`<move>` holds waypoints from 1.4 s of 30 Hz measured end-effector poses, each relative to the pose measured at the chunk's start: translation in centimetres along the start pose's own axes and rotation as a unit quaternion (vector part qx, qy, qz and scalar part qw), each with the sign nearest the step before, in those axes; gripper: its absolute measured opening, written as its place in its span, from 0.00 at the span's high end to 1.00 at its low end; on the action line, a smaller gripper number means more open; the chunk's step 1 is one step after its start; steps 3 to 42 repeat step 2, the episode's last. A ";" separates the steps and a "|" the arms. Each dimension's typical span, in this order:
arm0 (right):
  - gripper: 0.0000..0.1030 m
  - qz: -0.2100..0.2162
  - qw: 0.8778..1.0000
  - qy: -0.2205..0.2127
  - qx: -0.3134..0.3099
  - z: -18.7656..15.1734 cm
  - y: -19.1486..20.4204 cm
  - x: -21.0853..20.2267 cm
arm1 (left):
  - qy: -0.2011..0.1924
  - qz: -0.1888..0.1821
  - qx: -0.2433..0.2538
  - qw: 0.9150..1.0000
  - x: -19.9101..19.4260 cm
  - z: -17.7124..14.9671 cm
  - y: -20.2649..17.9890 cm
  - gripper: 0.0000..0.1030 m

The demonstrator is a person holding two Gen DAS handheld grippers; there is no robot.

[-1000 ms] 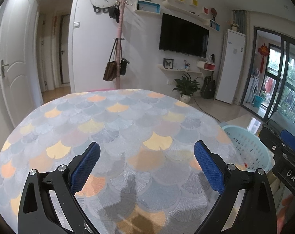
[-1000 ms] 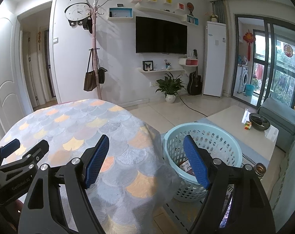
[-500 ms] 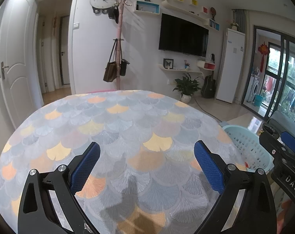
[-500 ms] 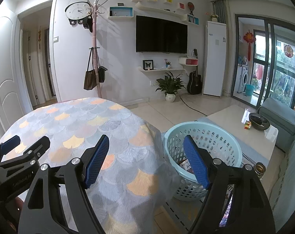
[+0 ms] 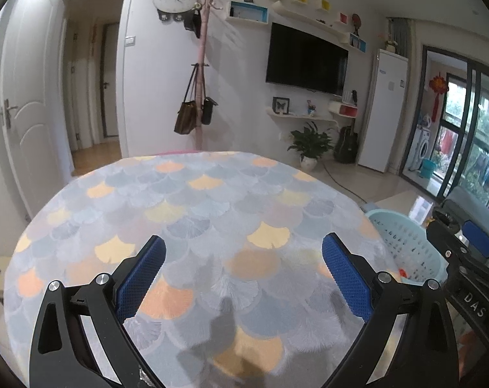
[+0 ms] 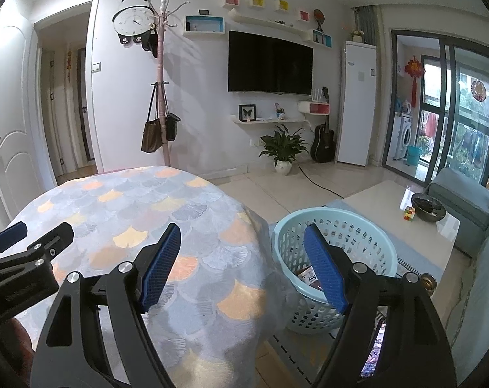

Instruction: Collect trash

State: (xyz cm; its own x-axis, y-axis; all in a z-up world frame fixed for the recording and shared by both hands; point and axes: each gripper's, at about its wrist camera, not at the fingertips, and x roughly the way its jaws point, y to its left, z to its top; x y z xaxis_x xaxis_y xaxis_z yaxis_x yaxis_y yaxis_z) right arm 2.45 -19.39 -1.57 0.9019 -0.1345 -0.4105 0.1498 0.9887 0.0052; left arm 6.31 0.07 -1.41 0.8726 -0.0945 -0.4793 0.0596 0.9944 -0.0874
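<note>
Two claws out in front of me, both spread wide with nothing between the blue pads. My left gripper point(image 5: 243, 260) hangs over the round table point(image 5: 192, 213), which wears a cloth of grey, yellow and orange fan shapes; the cloth is bare where I can see it, with only soft shadows falling on its near part. My right gripper point(image 6: 243, 258) sits further to the right, straddling the table's edge: its left pad point(image 6: 160, 266) is over the cloth, its right pad point(image 6: 325, 271) is in front of the pale blue laundry basket point(image 6: 367, 242). That basket stands on the floor just beside the table, upright, walls perforated. Inside it, low against the near wall, lies some trash point(image 6: 307, 274): printed paper or packaging, partly hidden by my pad, too small to tell more. From the left view the same basket point(image 5: 403, 242) shows at the right rim of the table, with a small red-orange scrap point(image 5: 403, 272) visible in it. Beyond the basket, a low coffee table point(image 6: 383, 203) carries a dark bowl point(image 6: 428, 206) and a small coloured cube point(image 6: 408, 213). Far wall: television point(image 6: 269, 63), coat stand point(image 6: 162, 74) with bags, clock point(image 6: 133, 19), potted plant point(image 6: 283, 148), guitar point(image 6: 323, 144).
</note>
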 end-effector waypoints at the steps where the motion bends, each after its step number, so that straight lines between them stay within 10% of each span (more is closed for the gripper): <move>1: 0.28 0.001 1.000 -0.001 -0.002 0.0 0.1 -0.1 | -0.005 0.007 0.000 1.000 -0.3 0.0 0.2 0.08; 42: 0.28 0.001 1.000 -0.002 -0.003 0.1 0.2 -0.1 | -0.008 0.011 0.002 1.000 -0.5 0.0 0.2 0.08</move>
